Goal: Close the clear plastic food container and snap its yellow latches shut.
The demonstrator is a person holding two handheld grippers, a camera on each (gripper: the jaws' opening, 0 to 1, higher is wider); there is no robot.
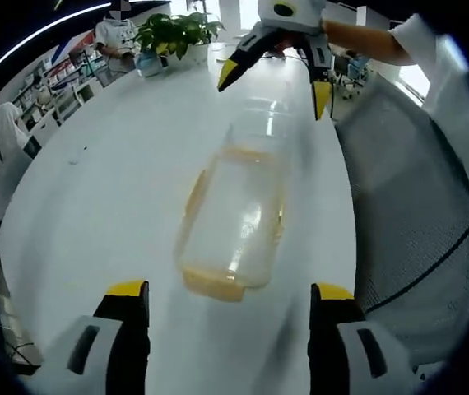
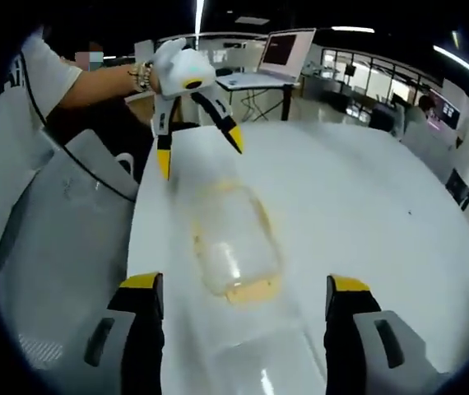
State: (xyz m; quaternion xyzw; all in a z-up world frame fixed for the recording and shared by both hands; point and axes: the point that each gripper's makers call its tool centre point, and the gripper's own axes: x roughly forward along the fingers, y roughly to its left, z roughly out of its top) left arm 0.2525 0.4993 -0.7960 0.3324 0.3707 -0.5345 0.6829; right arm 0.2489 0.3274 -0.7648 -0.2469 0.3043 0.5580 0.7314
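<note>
Clear plastic container [image 1: 234, 222] [image 2: 236, 239], yellow latches [image 1: 212, 284] at its ends, flat on white table [image 1: 95, 206]

Motion-blurred clear container [image 1: 234, 222], latches indistinct

The food container [image 1: 234, 226] is clear plastic with pale yellow edging; its lid [image 2: 255, 354], at the bottom of the right gripper view, is clear too. Both the left gripper [image 1: 228, 329] and right gripper [image 2: 247, 329] are white-bodied with black jaws tipped yellow. The table [image 1: 111, 181] is plain white, the potted plant [image 1: 177, 34] at upper left green
</note>
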